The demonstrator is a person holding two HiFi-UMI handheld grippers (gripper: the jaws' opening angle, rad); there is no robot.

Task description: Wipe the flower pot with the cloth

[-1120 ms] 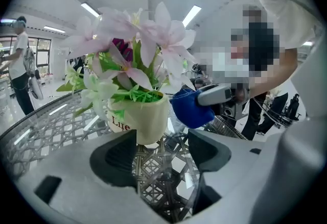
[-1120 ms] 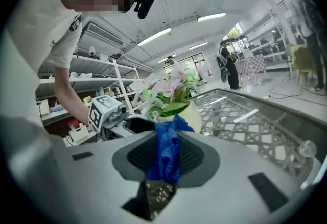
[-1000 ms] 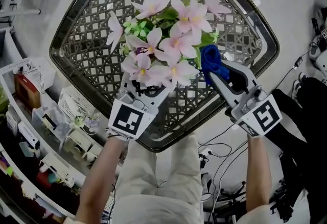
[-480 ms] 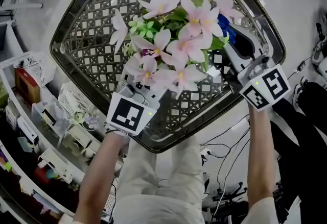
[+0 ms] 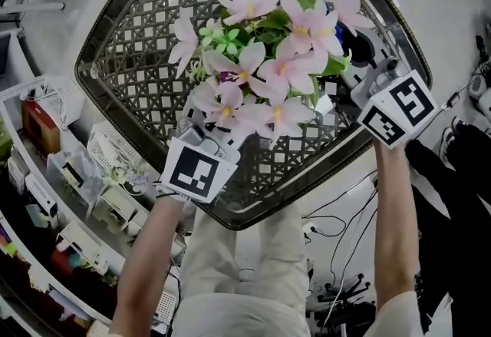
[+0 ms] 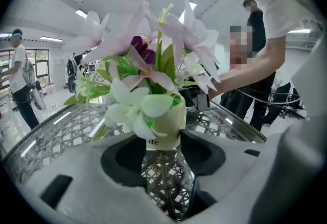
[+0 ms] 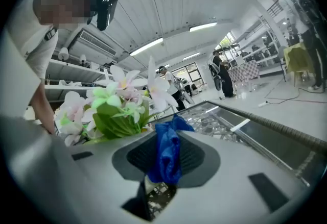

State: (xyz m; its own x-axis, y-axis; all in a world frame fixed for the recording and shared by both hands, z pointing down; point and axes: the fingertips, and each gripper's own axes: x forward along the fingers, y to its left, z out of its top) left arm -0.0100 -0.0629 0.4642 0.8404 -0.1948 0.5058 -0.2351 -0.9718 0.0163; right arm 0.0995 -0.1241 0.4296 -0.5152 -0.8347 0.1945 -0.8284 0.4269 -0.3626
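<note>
- Left gripper view: cream cylindrical flower pot (image 6: 166, 126) stands on the woven rattan table (image 6: 51, 136), between the left gripper's (image 6: 162, 155) closing jaws; can't tell if they touch it.
- Right gripper view: right gripper (image 7: 164, 133) is clamped on the blue cloth (image 7: 168, 154).
- Head view: pink artificial flowers (image 5: 268, 59) hide the pot.

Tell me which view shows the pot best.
Left gripper view: the pot stands close, its cream wall plain below the flowers. In the head view the flowers cover it entirely; the right gripper view shows only flowers and leaves.
</note>
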